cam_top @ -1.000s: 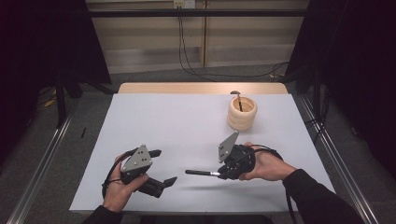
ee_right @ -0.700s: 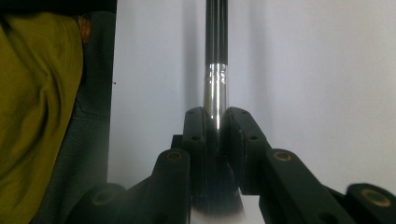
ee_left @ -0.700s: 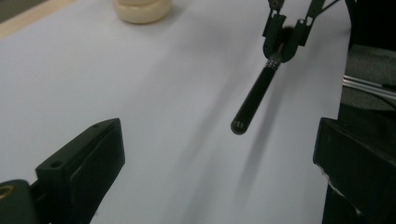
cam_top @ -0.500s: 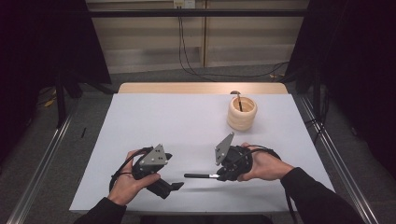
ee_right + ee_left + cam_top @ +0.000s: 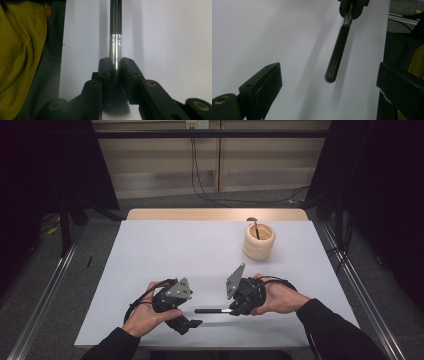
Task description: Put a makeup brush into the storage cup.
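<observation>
A brush (image 5: 210,311) with a black handle and a silver collar lies level just above the white table (image 5: 200,250). My right gripper (image 5: 232,311) is shut on it near the collar. In the right gripper view the pads (image 5: 106,72) clamp the brush (image 5: 115,30) just below its collar, with pale bristles below. My left gripper (image 5: 189,324) sits close to the handle's free end, near the table's front edge. Its jaws have just been closing a little but stand wide. In the left gripper view the handle's rounded end (image 5: 330,76) hangs ahead of the gap of the left gripper (image 5: 328,86), touching neither pad.
A ribbed wooden pot (image 5: 259,241) holding a thin stick stands at the back right of the table. Both hands work near the front edge (image 5: 200,346). Yellow and grey cloth (image 5: 22,57) lies beside the table in the right gripper view.
My left hand has slid to the right, bringing its gripper near the free end of the brush handle. The right hand and the brush have stayed put.
</observation>
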Demonstrator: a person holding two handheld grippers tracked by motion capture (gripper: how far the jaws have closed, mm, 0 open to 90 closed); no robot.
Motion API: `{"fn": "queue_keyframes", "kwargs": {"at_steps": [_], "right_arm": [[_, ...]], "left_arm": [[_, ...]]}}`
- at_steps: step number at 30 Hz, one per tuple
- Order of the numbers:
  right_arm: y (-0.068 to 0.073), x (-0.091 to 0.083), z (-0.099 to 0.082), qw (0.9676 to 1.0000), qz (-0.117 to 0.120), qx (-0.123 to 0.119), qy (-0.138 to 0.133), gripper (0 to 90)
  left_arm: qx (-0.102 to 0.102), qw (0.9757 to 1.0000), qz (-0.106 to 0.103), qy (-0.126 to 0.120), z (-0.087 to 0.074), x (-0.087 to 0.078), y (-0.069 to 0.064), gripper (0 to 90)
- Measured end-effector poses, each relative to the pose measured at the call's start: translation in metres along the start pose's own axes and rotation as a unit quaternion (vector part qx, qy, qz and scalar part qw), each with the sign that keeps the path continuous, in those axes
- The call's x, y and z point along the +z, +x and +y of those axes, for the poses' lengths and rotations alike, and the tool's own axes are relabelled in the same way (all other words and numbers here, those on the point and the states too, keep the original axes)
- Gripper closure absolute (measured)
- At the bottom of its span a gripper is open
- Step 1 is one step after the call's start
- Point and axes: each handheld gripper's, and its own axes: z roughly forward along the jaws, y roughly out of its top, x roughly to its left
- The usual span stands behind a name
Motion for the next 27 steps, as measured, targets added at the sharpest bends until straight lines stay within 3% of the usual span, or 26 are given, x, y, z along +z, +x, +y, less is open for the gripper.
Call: {"fn": "queue_keyframes", "kwargs": {"at_steps": [11,21,25,26,27], "right_arm": [[0.000,0.003,0.003,1.0000,0.000,-0.004,-0.002,77.3],[0.001,0.005,0.005,0.9999,0.000,-0.011,-0.004,77.3],[0.001,0.005,0.006,0.9999,0.002,-0.012,-0.009,77.3],[0.001,0.005,0.006,0.9999,0.002,-0.012,-0.008,77.3],[0.001,0.006,0.006,0.9999,0.001,-0.014,-0.008,77.3]], "left_arm": [[-0.002,0.9999,0.012,0.010,0.004,0.010,-0.002,11.9],[-0.019,0.9991,-0.014,0.034,0.007,0.019,-0.001,13.0],[-0.006,0.9988,-0.017,0.045,0.008,0.021,-0.001,18.7],[-0.001,0.9986,-0.028,0.045,0.008,0.021,0.000,22.2],[0.002,0.9987,-0.020,0.047,0.008,0.022,-0.001,25.5]]}}
